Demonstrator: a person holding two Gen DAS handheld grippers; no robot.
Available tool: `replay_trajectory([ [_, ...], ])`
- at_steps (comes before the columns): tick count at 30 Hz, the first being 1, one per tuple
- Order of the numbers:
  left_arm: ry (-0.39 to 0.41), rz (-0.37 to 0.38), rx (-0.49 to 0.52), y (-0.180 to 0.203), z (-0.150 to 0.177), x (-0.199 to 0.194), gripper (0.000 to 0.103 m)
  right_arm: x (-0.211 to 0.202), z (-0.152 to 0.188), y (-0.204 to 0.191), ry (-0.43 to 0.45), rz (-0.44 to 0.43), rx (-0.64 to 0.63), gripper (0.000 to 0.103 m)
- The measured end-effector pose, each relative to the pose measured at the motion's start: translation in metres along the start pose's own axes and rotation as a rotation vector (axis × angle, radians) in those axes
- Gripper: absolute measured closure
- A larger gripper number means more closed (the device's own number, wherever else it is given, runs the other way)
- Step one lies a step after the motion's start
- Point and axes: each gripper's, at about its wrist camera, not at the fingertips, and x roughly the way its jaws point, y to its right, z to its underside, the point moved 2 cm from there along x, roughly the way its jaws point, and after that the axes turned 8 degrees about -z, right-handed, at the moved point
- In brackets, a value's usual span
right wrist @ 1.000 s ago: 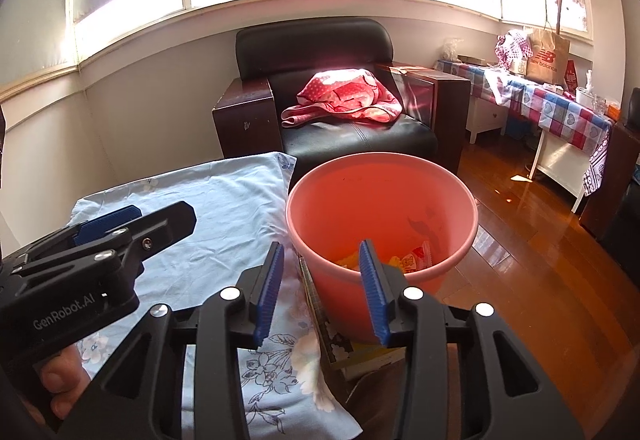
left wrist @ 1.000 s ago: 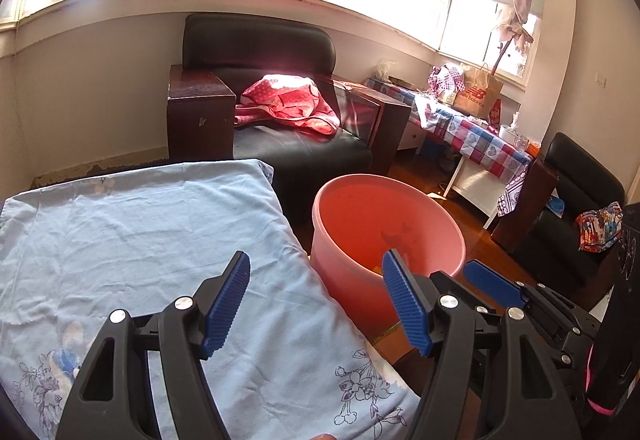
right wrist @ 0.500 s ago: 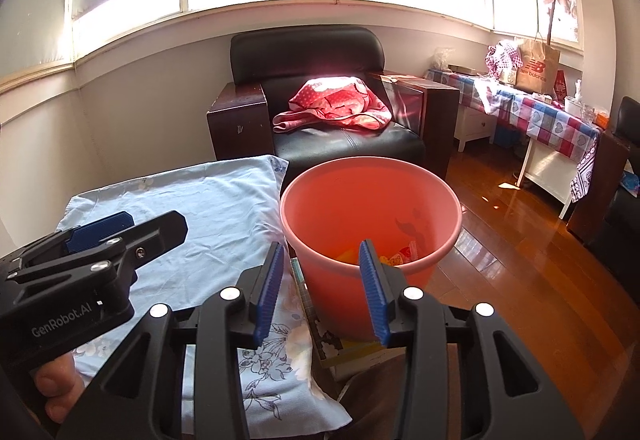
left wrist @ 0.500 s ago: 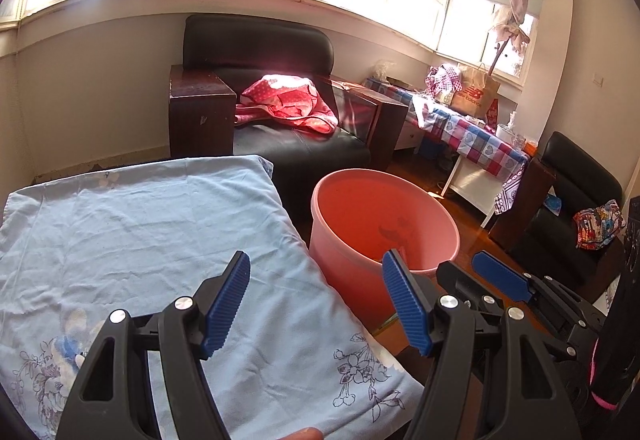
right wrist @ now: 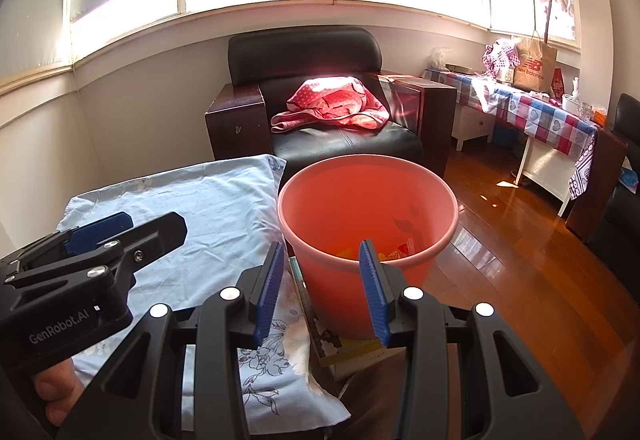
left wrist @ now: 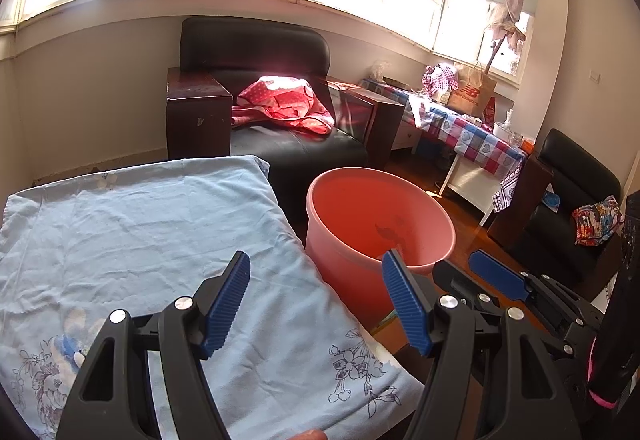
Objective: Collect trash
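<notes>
A pink plastic bucket (left wrist: 380, 216) (right wrist: 366, 208) stands on the floor by the right edge of a table covered with a light blue cloth (left wrist: 132, 240) (right wrist: 192, 216). Yellow and orange wrappers (right wrist: 394, 251) lie in its bottom. My left gripper (left wrist: 316, 296) is open and empty above the cloth's near right corner; it also shows in the right wrist view (right wrist: 100, 236). My right gripper (right wrist: 320, 276) is open and empty just before the bucket's near rim; one of its blue pads (left wrist: 498, 276) shows in the left wrist view.
A black armchair (right wrist: 316, 120) with a red cloth (right wrist: 332, 104) stands behind the bucket. A side table with a checked cloth (right wrist: 532, 116) and a paper bag stands at the right. A flat box (right wrist: 340, 344) lies under the bucket. Wooden floor (right wrist: 500, 260) stretches to the right.
Both grippers have drawn back and up a little from the bucket. Both stay open and empty.
</notes>
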Motion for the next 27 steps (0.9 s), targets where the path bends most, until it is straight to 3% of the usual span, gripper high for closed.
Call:
replay_trajectory([
  [27,-0.003,0.0,0.002,0.0037,0.0017,-0.0022,0.036,0.0059,0.0046,-0.0005,-0.011,0.0,0.007,0.063],
])
